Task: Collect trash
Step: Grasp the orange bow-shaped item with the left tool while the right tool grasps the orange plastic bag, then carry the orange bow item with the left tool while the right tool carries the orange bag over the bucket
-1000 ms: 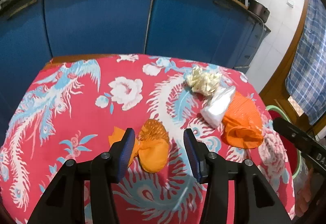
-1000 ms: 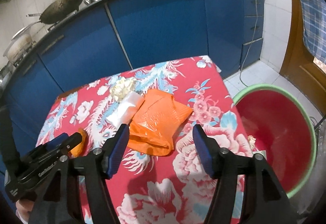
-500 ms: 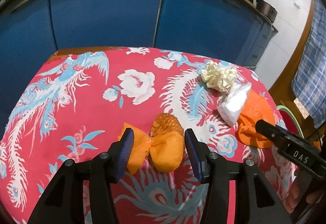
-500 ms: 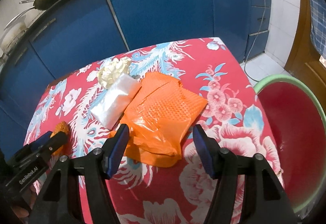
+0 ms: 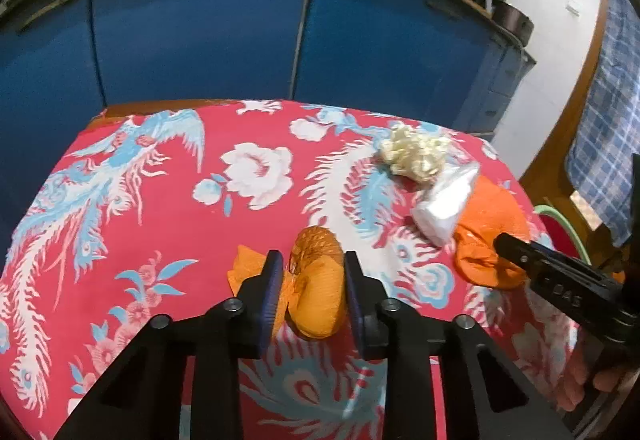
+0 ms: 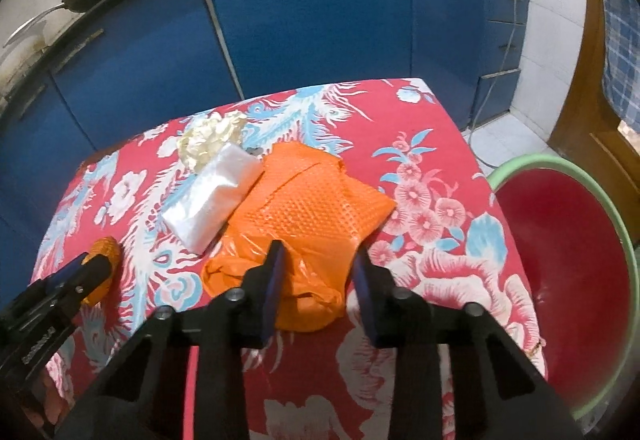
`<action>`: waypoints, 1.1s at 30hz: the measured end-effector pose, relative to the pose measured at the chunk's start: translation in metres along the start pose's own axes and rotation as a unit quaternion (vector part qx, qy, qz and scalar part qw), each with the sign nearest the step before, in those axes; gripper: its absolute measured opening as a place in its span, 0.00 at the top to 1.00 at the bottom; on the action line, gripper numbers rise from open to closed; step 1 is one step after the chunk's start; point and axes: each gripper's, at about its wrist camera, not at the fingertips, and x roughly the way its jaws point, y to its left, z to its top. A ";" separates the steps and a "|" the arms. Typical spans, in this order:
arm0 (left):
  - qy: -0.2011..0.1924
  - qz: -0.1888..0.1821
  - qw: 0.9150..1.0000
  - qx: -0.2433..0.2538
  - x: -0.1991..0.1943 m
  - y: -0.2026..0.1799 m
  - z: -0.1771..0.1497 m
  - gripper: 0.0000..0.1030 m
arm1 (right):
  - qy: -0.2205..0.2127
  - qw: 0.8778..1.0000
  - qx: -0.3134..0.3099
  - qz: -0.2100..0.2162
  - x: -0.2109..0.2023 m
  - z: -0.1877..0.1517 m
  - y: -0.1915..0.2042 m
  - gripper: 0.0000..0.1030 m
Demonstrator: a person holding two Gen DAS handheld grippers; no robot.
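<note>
I am closing the left tongs around the small orange crumpled wrapper, which is lying between the pads with its long axis running away from me, while the right tongs are closing over the near, bunched end of the larger orange plastic bag. Taking the red basin as landmark, the bag is lying on the table just left of its rim, dimpled and glossy; the wrapper is sitting well farther left.
</note>
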 end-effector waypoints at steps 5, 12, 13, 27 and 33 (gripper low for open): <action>0.005 -0.026 1.000 -0.003 -0.002 -0.002 0.000 0.82 | 0.001 1.000 0.009 -0.001 -0.001 -0.001 -0.005 0.88; 0.007 -0.039 0.999 -0.013 -0.002 0.003 0.001 0.82 | -0.014 1.000 0.014 0.018 -0.010 -0.004 -0.008 0.98; 0.007 -0.040 0.999 -0.014 -0.003 0.003 0.001 0.82 | -0.018 1.000 0.012 0.021 -0.012 -0.004 -0.007 0.98; -0.019 -0.053 0.998 -0.024 -0.039 -0.002 0.002 0.82 | -0.076 0.995 0.025 0.052 -0.085 -0.010 -0.017 0.98; -0.031 -0.065 0.997 -0.016 -0.062 -0.021 0.002 0.82 | -0.095 0.993 0.032 0.058 -0.112 -0.015 -0.030 0.98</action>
